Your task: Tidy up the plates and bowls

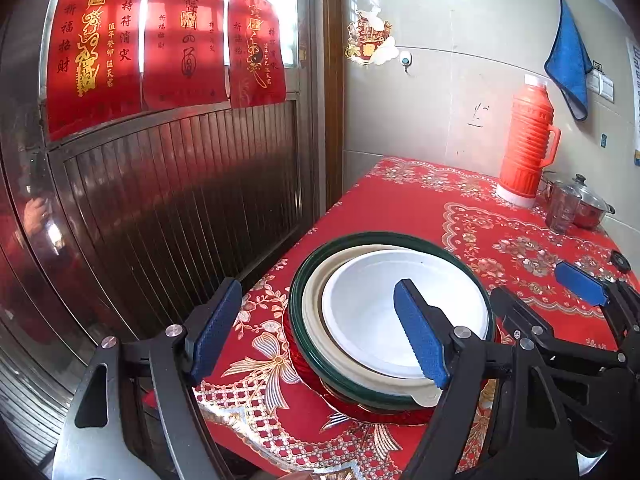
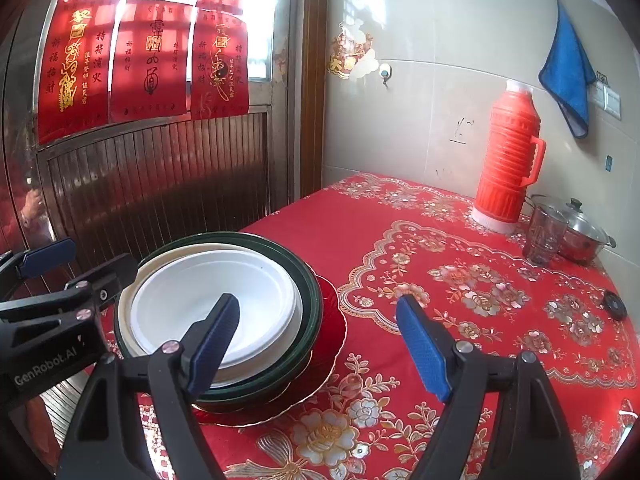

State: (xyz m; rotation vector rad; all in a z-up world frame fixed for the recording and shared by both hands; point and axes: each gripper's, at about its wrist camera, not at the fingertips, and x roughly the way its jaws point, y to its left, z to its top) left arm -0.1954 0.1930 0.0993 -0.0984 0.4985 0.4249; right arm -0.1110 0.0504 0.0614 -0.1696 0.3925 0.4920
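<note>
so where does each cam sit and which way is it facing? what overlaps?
Left wrist: on the left gripper, angled down over the stack of plates, door to its left; its own open fingers show, plus the right gripper at its right.
Right wrist: on the right gripper, facing the red tablecloth; the left gripper shows at its left.
Shared: plates, thermos, pot, blue towel.

Stack of dishes [image 2: 224, 300] at the near left corner of the table [image 2: 400, 240], close to the edge beside the dark slatted door [image 2: 160, 168]; little room on that side. Open tablecloth to the right of the stack and behind it, up to the tiled wall [image 2: 420, 120]. Far right corner blocked by orange thermos [image 2: 508, 156], glass cup [image 2: 545, 235] and lidded pot [image 2: 580, 232], set close together. Small black round object [image 2: 615, 305] lying alone near the right edge.
</note>
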